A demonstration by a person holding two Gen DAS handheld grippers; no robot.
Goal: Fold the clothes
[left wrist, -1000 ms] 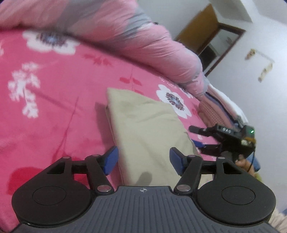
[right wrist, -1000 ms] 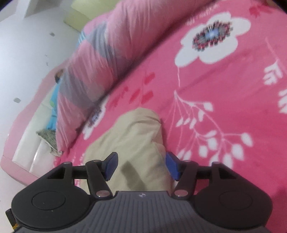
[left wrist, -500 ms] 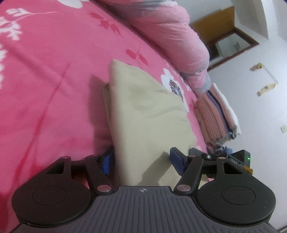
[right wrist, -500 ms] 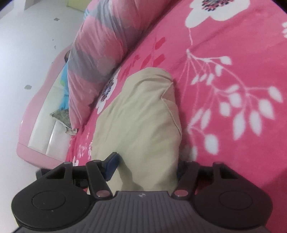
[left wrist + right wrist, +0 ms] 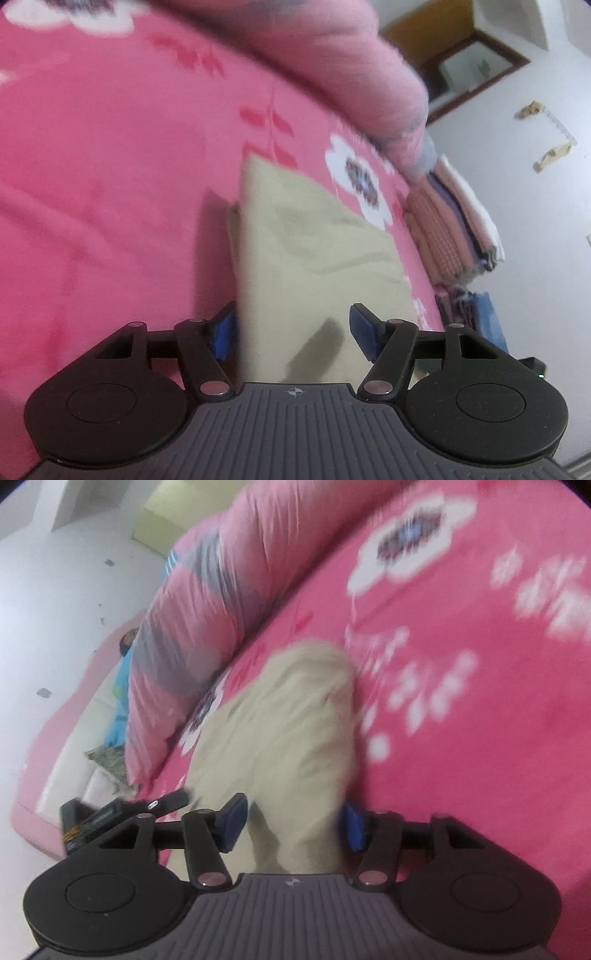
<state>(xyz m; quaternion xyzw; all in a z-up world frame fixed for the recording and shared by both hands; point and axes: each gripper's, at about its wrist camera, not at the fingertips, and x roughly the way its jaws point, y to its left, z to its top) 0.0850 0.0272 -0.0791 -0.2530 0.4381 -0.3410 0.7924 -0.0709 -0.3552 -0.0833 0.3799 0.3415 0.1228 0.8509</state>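
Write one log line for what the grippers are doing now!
left gripper: open | right gripper: open | beige folded cloth: between both, on pink bedspread

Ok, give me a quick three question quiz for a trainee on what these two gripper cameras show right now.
1. True or false: the left gripper is shut on the folded beige garment.
2. What lies beyond the garment's far end, at the bed's edge by the wall? A) a stack of folded clothes B) a laundry basket C) a chair
3. Fill in: the right gripper has its jaws ____, one on each side of the garment's near edge.

Key: 1 false, its jaws are spread; 2 A, the stack of folded clothes; 3 open.
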